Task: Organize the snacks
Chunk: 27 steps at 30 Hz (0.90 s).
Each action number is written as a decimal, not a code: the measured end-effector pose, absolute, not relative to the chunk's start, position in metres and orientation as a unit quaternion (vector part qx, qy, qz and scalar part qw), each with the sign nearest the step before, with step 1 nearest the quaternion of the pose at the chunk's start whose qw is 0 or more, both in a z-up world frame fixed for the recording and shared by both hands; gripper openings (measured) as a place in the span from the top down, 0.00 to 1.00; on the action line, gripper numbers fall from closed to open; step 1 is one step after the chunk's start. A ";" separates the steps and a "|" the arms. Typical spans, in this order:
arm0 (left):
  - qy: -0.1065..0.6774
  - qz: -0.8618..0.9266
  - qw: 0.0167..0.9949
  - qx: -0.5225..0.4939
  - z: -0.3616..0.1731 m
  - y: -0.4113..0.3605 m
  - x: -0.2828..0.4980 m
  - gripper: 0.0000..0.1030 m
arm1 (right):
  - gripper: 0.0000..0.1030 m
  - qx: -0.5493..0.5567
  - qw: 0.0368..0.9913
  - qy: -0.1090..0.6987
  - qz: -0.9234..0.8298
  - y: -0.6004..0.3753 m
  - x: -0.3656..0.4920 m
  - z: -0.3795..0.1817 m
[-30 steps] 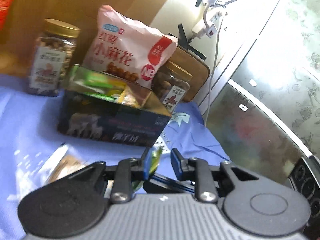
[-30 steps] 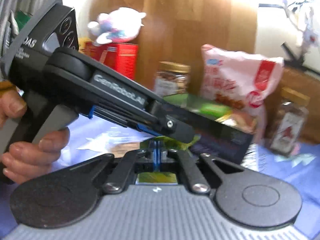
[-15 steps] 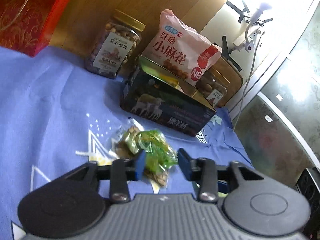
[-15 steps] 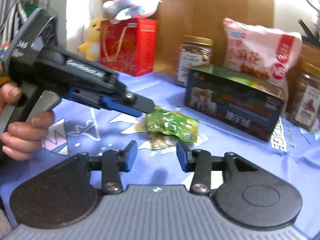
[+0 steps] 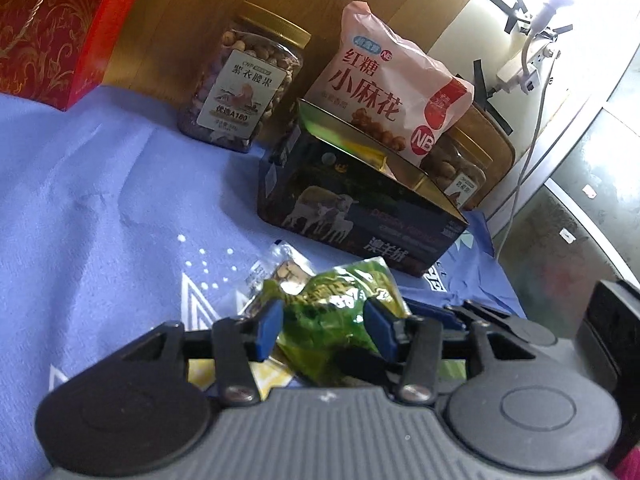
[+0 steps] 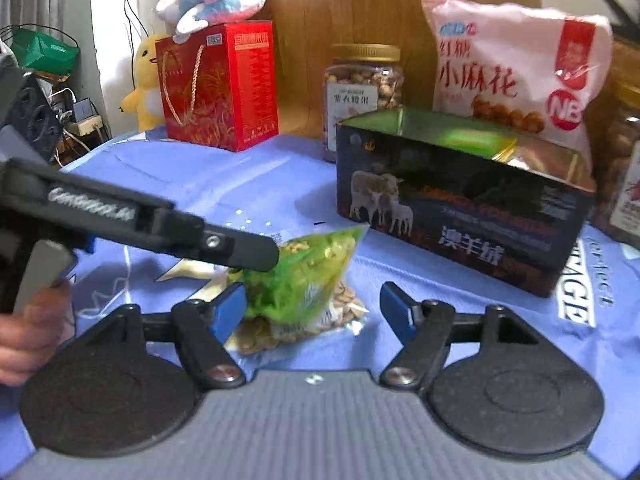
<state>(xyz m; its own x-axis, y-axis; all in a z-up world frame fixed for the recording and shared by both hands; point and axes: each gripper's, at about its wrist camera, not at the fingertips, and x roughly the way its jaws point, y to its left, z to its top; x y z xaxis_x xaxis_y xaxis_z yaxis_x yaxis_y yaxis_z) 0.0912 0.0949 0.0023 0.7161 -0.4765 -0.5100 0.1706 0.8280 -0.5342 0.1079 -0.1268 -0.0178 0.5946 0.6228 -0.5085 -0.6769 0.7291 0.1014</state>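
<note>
Dropped out of the pinch of a second ago and now down on the blue cloth (image 5: 120,200): green snack packet (image 5: 336,320), lying over a clear packet of nuts (image 6: 280,328), just short of the open sheep-printed tin (image 5: 360,216). Brought lower and closer since then, with the left gripper (image 5: 322,312) half spread and straddling the green packet; cannot tell from either view whether the blue pads press on the film or merely flank it. Right gripper (image 6: 313,294) released, with jaws opening wide, left pad at the packet's edge, right pad well clear of it and nothing clamped. Judged as the re-grasp step, midway through loading loose packets into the tin, with green wrappers already visible inside. Next move likely calls for closing squarely across the packet's bulk rather than its slippery corner, lifting clear of the nut packet beneath, carrying over the tin's near wall and letting go inside. Worth watching: crinkly film sliding out, or dragging the lower packet along.
</note>
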 end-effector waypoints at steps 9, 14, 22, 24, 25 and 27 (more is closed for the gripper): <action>0.308 -0.190 0.911 -0.199 0.001 0.089 0.086 0.53 | 0.67 -0.047 0.882 0.234 0.407 -0.118 0.095 -0.022; 0.304 -0.196 0.908 -0.210 0.001 0.092 0.085 0.49 | 0.73 -0.015 0.876 0.246 0.415 -0.123 0.100 -0.023; 0.284 -0.213 0.902 -0.245 0.003 0.102 0.082 0.30 | 0.74 0.104 0.862 0.282 0.409 -0.155 0.108 -0.027; 0.281 -0.233 0.895 -0.257 0.003 0.102 0.081 0.27 | 0.74 0.136 0.853 0.287 0.415 -0.162 0.110 -0.028; 0.279 -0.247 0.890 -0.263 0.003 0.102 0.081 0.26 | 0.74 0.144 0.850 0.287 0.418 -0.163 0.111 -0.029; 0.281 -0.266 0.882 -0.270 0.002 0.100 0.082 0.23 | 0.74 0.152 0.843 0.286 0.429 -0.163 0.110 -0.028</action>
